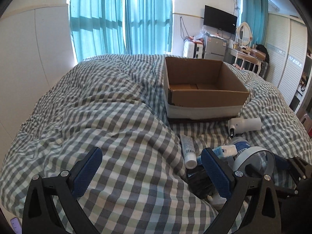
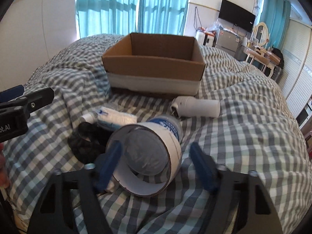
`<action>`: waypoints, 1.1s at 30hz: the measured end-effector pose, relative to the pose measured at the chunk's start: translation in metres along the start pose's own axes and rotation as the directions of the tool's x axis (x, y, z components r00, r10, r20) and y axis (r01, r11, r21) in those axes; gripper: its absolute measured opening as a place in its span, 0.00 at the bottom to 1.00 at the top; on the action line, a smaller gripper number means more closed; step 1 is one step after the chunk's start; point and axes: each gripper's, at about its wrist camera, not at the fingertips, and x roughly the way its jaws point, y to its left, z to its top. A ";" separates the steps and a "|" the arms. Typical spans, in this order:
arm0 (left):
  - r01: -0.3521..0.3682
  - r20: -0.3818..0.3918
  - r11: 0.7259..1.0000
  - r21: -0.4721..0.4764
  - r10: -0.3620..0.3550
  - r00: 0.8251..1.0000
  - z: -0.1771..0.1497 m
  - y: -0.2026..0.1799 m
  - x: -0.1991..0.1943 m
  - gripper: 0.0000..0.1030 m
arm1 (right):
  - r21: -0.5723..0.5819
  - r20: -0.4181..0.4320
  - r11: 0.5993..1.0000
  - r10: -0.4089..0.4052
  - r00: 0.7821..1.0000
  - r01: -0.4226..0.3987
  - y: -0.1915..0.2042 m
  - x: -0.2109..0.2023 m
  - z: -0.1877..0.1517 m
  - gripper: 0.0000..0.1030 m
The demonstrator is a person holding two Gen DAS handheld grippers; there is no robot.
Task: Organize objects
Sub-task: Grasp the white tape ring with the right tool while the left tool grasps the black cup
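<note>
We note the tape roll point(image 2: 148, 161) lying on the checked duvet point(image 2: 243, 136), its open core facing the right wrist camera; a blue-and-white labelled bottle point(image 2: 167, 126) sits just behind it, the print too blurred to read. The right gripper point(image 2: 156, 165) straddles the roll, left pad at its rim, right pad standing clear, so nothing is grasped. At ten o'clock from the roll lie a white packet point(image 2: 117, 119), a small tube point(image 2: 88, 118) and a black cloth point(image 2: 85, 142). At one o'clock lies a white cylinder device point(image 2: 197, 107). At twelve, farther back, stands the open cardboard box point(image 2: 154, 64). The left gripper point(image 1: 152, 173) hovers with fingers spread wide, empty, over the duvet; its housing shows "t.AI" in part. A barcode shows on the tube.
</note>
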 end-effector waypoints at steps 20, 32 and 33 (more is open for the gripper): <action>0.156 -0.170 0.979 0.129 -0.133 0.976 -0.031 -0.063 0.031 0.88 | 0.088 0.141 0.996 -0.015 0.990 0.002 -0.047 -0.049 0.010 0.05; 0.186 -0.233 0.973 0.137 -0.151 0.961 -0.040 -0.071 0.038 0.58 | 0.094 0.142 0.996 -0.011 0.990 -0.002 -0.052 -0.052 0.007 0.05; 0.189 -0.228 0.973 0.131 -0.155 0.961 -0.041 -0.069 0.033 0.58 | 0.093 0.143 0.996 -0.014 0.990 0.000 -0.051 -0.053 0.008 0.05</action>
